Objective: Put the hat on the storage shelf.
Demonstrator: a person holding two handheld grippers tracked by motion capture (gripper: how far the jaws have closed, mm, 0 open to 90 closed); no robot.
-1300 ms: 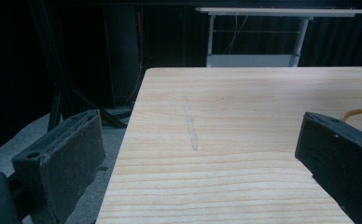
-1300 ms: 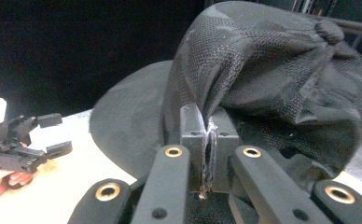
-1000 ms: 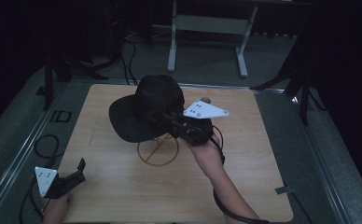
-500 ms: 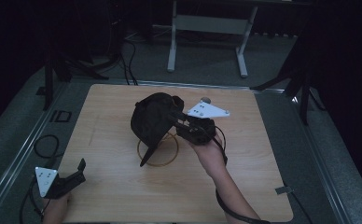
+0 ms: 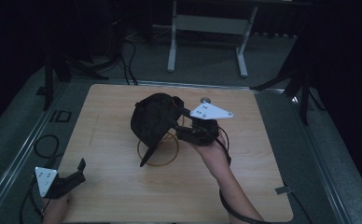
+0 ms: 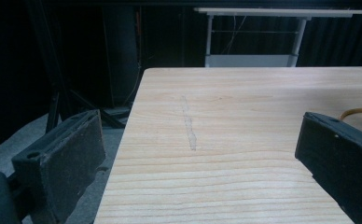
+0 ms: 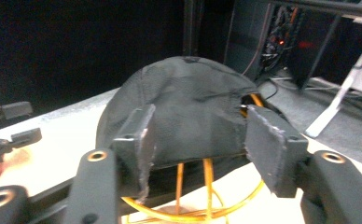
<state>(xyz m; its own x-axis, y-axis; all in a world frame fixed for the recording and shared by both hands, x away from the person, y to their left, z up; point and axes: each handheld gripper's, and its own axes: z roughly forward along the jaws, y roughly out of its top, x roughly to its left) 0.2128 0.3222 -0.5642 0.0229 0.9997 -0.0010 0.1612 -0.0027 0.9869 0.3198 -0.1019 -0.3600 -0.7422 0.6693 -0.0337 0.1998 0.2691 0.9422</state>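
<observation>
Black cap (image 5: 155, 122): mid-tabletop (image 5: 263, 186), tilted against a gold wire stand (image 5: 159, 151). Your right gripper (image 5: 181, 125) sits at its right side; whether it pinches the cloth, I cannot tell. Your left gripper (image 5: 74, 173): spread, idle, near-left edge. Step likely seating or lifting the cap; next needs a steady hold.

A pale wooden worktop (image 5: 123, 196) with rounded corners carries a gold wire stand (image 5: 163, 154) near its middle, its ring base flat on the wood. A small round metal fitting (image 5: 205, 99) sits at the far edge. A faint straight scuff (image 6: 188, 123) marks the grain on the left side.
</observation>
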